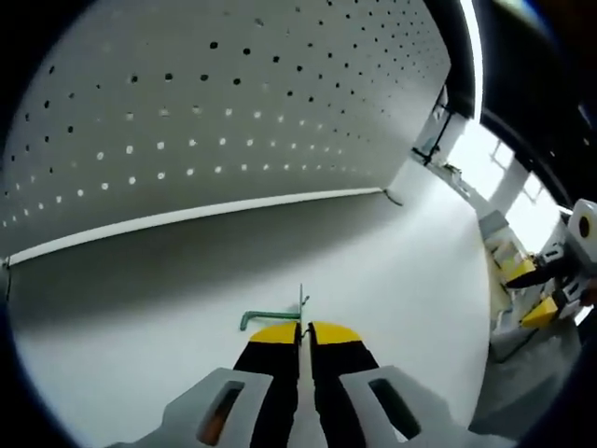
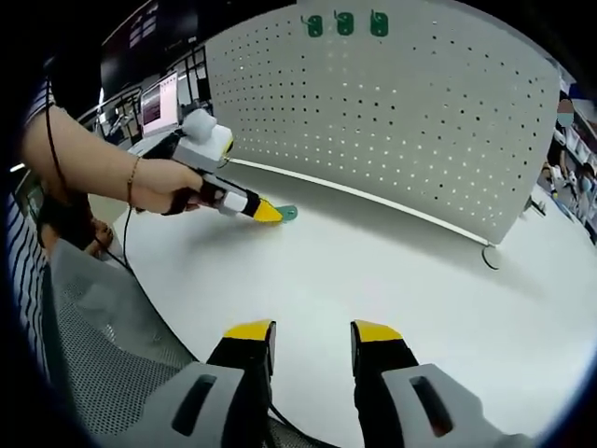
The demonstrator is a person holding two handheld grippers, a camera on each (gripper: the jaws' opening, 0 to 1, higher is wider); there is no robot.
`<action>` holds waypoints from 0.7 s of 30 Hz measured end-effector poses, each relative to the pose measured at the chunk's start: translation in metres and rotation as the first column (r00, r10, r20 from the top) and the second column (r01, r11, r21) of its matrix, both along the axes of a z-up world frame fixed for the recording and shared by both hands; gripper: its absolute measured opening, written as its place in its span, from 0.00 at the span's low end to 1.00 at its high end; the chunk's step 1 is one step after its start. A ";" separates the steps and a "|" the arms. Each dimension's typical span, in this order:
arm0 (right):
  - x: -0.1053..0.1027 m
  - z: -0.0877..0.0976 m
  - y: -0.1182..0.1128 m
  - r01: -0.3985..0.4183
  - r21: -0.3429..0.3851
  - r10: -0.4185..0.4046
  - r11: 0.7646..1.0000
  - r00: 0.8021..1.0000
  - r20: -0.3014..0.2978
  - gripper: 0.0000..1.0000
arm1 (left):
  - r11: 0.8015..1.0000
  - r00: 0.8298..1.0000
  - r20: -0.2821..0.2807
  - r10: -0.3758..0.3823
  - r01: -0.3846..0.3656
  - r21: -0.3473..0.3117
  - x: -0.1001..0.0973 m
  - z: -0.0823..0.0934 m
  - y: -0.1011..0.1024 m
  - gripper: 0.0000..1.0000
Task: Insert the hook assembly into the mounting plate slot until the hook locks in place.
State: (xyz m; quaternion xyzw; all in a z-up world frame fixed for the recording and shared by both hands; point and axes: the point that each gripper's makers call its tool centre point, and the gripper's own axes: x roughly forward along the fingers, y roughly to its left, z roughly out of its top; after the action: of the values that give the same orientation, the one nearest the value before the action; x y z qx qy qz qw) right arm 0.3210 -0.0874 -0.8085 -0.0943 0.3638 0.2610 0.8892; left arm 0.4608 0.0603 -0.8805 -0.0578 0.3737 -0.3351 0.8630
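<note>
the green hook assembly (image 1: 270,318) lies on the white bench (image 1: 392,271), pinched at its plate by the clenched left hand-held gripper (image 1: 305,329), likely for lifting to the pegboard (image 2: 392,112). the right hand-held gripper (image 2: 312,333) hangs released, empty, well apart.

This looks like a lab or workshop test bench. Ahead of the right claw a white table (image 2: 392,271) runs up to a grey perforated pegboard (image 2: 392,103), with three green hooks (image 2: 344,23) hung along its top edge. Far to the claw's left, beyond the table, stands a lit computer monitor (image 2: 160,105) among dark shelving, and a grey mesh chair (image 2: 103,355) sits close by.
</note>
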 end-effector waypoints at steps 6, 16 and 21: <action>0.002 0.002 0.002 -0.002 0.002 0.002 1.000 1.000 0.007 0.29 | 1.000 1.000 0.007 -0.009 0.009 -0.003 -0.002 0.011 0.005 0.02; 0.008 0.011 -0.001 0.019 0.026 -0.019 0.999 1.000 0.002 0.29 | 0.995 0.996 -0.011 -0.092 0.092 -0.039 -0.016 0.052 0.014 0.02; 0.016 0.019 0.005 0.009 0.033 -0.010 0.999 1.000 0.020 0.29 | 0.998 0.997 -0.034 -0.065 0.064 -0.027 -0.025 0.070 0.029 0.02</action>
State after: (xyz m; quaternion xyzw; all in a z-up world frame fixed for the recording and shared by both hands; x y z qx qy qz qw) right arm 0.3367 -0.0820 -0.7900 -0.0807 0.3510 0.2616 0.8955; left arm 0.4358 0.0889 -0.8108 -0.0628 0.3862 -0.3667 0.8441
